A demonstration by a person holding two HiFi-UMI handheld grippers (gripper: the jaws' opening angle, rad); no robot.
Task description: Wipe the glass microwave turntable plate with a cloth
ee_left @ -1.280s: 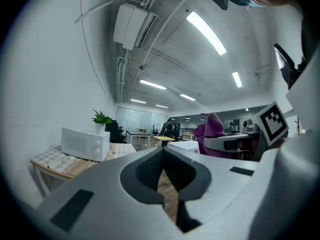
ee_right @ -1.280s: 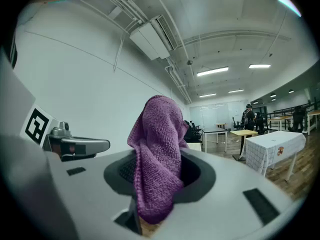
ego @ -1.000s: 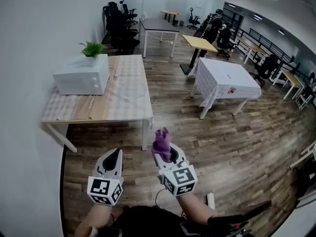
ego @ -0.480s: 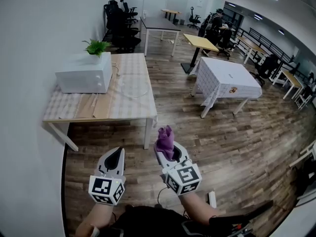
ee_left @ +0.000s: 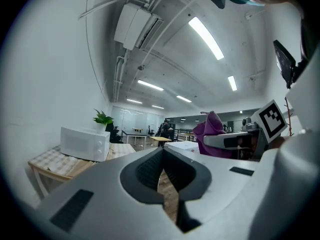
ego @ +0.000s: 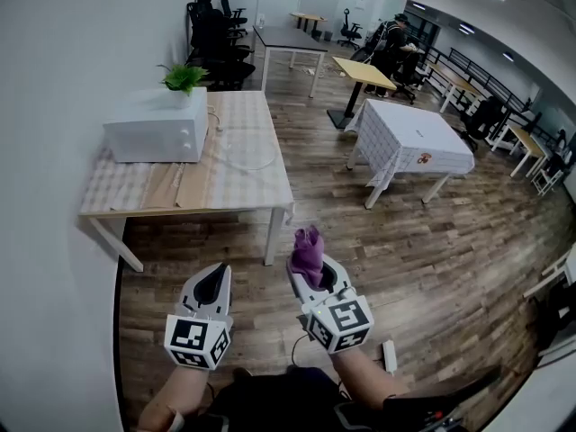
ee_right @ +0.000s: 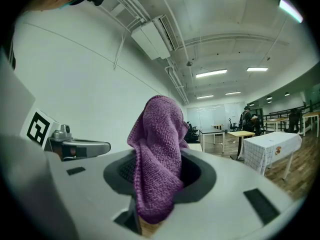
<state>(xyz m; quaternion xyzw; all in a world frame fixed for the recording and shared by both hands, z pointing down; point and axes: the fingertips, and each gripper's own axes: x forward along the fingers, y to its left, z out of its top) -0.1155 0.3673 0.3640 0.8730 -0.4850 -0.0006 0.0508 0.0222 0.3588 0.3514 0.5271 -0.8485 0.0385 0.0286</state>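
While the work waits some way off, the right hand-held gripper (ego: 309,259) keeps the purple cloth (ee_right: 156,149) ready. Its jaws are clamped on the lower folds, and the rest stands up out of them in a soft peak. That leaves a loose pad of fabric free for wiping. The weave looks like nubbly, looped microfibre, thick and limp, and it drapes over the dark ribbed pads inside the jaws.

The left hand-held gripper (ego: 213,283) has its jaws drawn together to a point with nothing between them. I take it that this one is kept free to steady the plate. Both are held low and level over the wooden plank floor (ego: 423,241), well short of the microwave (ego: 153,133).

That white, boxy microwave sits on a long counter (ego: 184,207) against the wall, with its door closed. A small green potted plant (ego: 184,77) is just behind it. The glass turntable plate (ego: 247,151) lies flat on the counter to the right of the microwave and apart from it. It shows only as a faint clear ring over the checked covering. Being thin, smooth and see-through, it would likely slide under a wipe unless held. Wiping has not begun.
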